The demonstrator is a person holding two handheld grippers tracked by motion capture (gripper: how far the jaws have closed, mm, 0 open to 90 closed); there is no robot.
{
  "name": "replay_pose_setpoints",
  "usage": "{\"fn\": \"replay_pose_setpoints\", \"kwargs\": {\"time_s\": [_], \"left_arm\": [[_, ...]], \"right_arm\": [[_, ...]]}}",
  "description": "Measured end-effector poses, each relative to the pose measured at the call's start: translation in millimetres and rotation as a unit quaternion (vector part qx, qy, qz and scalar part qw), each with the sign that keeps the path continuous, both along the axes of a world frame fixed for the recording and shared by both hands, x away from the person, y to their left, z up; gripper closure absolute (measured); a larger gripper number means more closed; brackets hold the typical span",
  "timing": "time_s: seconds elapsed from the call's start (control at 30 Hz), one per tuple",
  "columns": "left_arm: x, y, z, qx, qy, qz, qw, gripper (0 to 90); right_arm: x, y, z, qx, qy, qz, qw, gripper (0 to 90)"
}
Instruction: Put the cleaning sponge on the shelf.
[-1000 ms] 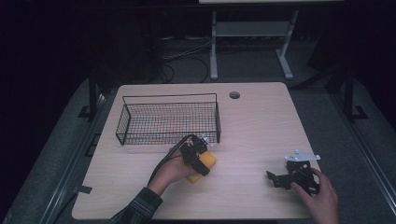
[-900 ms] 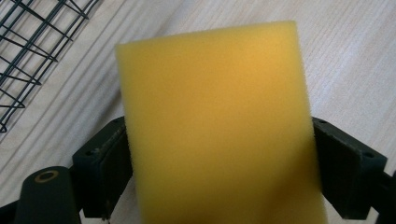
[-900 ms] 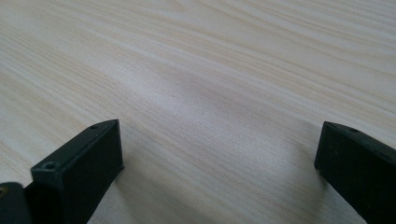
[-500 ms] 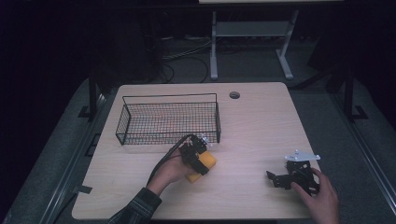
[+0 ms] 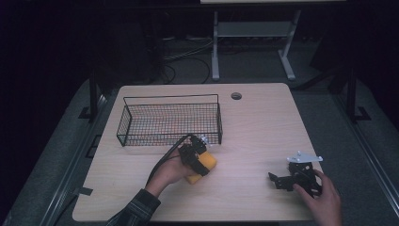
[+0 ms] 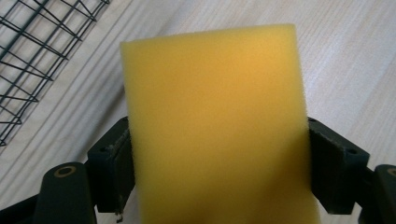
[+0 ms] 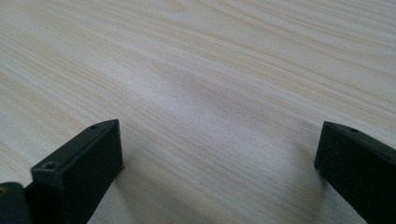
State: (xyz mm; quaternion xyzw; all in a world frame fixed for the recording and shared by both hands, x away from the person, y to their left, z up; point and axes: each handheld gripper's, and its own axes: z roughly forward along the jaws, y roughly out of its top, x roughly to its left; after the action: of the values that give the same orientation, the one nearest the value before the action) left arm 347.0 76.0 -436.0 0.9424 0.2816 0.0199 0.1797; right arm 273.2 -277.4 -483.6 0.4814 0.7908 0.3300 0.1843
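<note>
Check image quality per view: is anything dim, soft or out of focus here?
High view: dark surroundings, evenly lit table, no glare. Left gripper view: yellow sponge close and soft-edged, wire basket sharper. Right gripper view: wood grain crisp far off, soft shadow between the jaws.

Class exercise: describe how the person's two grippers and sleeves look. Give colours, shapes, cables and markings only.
Both grippers are black, each with two blocky flat-faced jaws that have small round screw holes. The left gripper trails a black cable back along the forearm, which wears a dark plaid sleeve. The right gripper carries a light grey three-cornered plate on top.
</note>
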Motion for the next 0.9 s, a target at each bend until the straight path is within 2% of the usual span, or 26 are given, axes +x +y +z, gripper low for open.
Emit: {"fn": "replay_pose_setpoints", "kwargs": {"time_s": [0.43,0.9], "left_arm": [[-1.3,6.2,16.3,-0.008,-0.005,-0.001,1.0,21.3],[1.2,12.9,36.2,-0.006,-0.008,-0.006,0.9999,21.4]], "right_arm": [[-0.1,0.0,0.1,0.0,0.0,0.001,1.0,0.2],[0.0,0.0,0.0,0.0,0.0,0.0,1.0,0.2]]}}
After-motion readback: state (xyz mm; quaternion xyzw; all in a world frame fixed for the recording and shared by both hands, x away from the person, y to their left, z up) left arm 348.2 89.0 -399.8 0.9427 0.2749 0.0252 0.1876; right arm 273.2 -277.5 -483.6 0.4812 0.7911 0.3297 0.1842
